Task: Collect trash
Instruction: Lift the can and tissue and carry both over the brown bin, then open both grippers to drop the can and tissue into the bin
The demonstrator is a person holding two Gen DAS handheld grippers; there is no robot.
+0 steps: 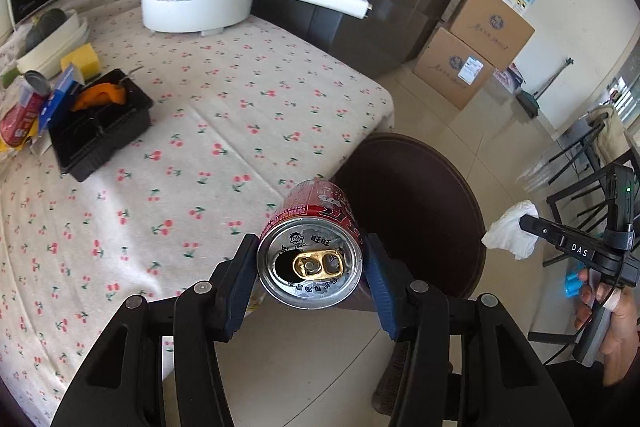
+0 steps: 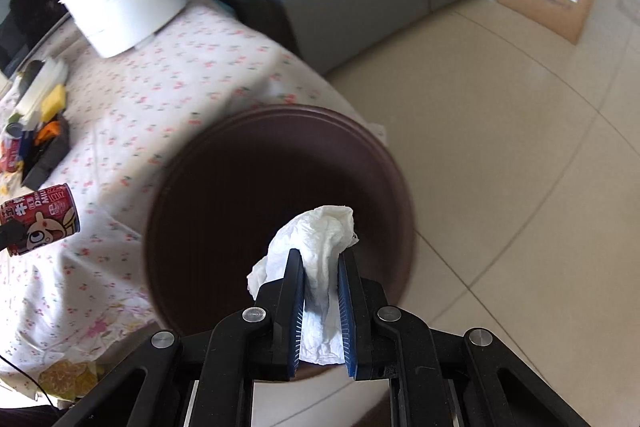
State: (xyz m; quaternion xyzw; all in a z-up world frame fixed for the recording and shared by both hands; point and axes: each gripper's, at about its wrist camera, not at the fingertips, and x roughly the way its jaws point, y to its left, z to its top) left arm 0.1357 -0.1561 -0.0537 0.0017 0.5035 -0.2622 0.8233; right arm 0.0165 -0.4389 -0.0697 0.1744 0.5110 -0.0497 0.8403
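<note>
Fingers of left gripper clamp red can; right gripper pinches white tissue, brown bin just ahead.

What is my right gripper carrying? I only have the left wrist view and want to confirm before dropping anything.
Observer: The right gripper has its jaws shut on a crumpled white tissue, seen close up in the right wrist view.
Operator: Is it over the bin?
Observer: Yes, the tissue hangs in front of the dark brown bin, whose whole round opening shows there beside the table.
Operator: Can that view see my can?
Observer: Yes, at its left edge the red can shows its side, with a cartoon face, above the cherry-print tablecloth and to the left of the bin, not over it.
</note>
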